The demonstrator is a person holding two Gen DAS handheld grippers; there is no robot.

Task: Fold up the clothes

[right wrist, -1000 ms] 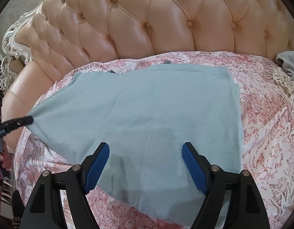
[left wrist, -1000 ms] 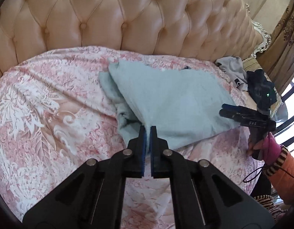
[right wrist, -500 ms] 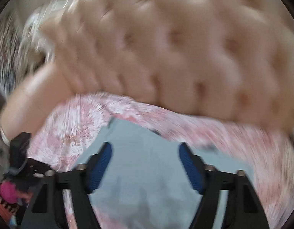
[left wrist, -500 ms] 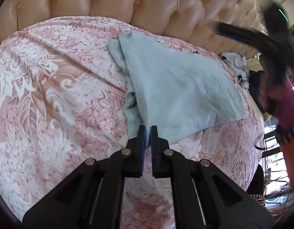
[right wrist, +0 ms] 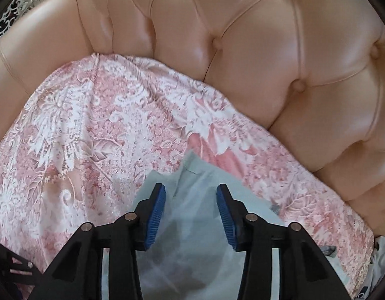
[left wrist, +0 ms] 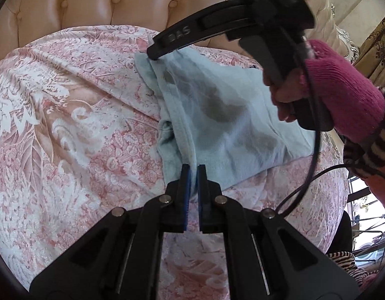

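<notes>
Left gripper (left wrist: 193, 172) clamped tight, blue pads pinching the near edge of the pale blue garment (left wrist: 217, 115), which lies folded over on the pink floral bedspread (left wrist: 67, 137) and runs away from the jaws toward the tufted headboard (left wrist: 117, 2). Over at the garment's far corner, the right gripper (right wrist: 191, 197) points steeply down, jaws part-way apart, blue pads (right wrist: 156, 212) either side of the cloth below; whether the tips actually touch the fabric is hard to call from here. A hand (left wrist: 337, 92) in a magenta glove grips its handle.
</notes>
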